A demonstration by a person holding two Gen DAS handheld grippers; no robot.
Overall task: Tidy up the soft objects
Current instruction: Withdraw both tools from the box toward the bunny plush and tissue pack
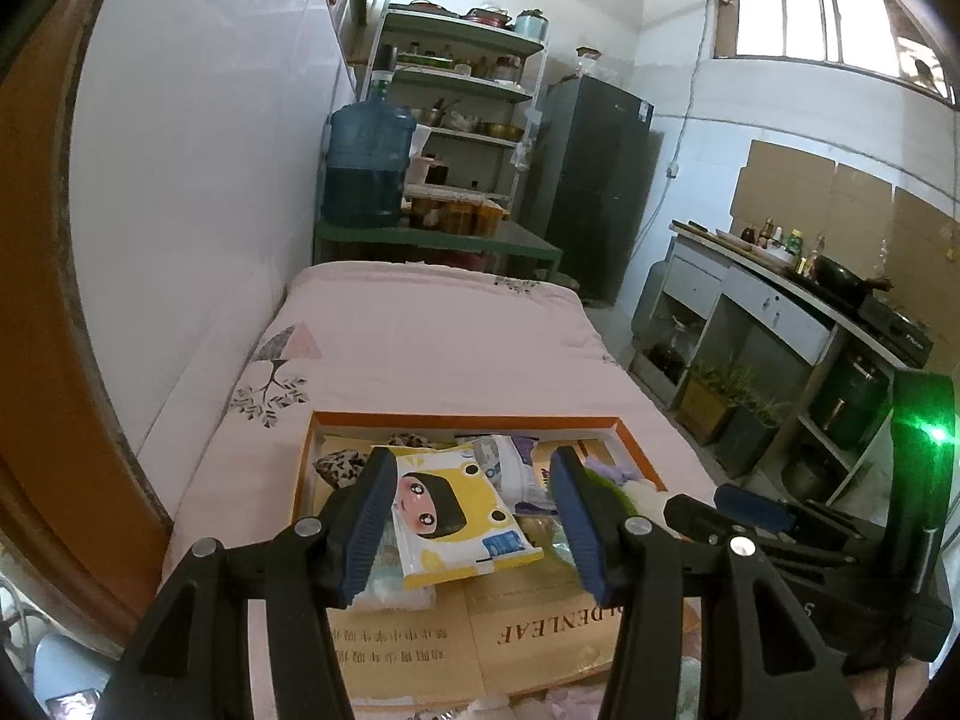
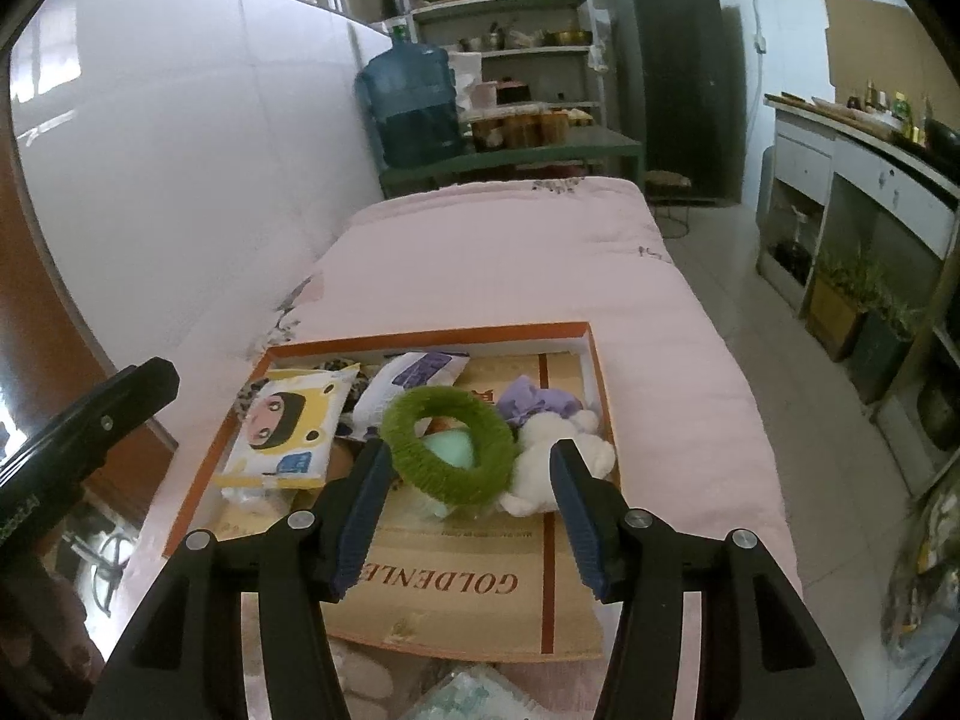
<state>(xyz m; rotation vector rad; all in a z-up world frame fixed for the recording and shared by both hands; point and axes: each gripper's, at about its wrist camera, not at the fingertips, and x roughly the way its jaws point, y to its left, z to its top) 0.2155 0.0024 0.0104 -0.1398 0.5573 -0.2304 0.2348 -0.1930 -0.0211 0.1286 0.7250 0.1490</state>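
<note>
An orange-rimmed cardboard box lid lies on a pink bed and holds soft things. A yellow tissue pack with a cartoon face lies at its left. A white and purple packet lies behind it. A green fuzzy ring, a white plush toy and a purple cloth lie at the right. My left gripper is open above the tissue pack. My right gripper is open above the green ring. Both are empty.
The pink bed runs along a white wall at left. A water jug, green shelves and a dark fridge stand behind it. A kitchen counter and planters are at right.
</note>
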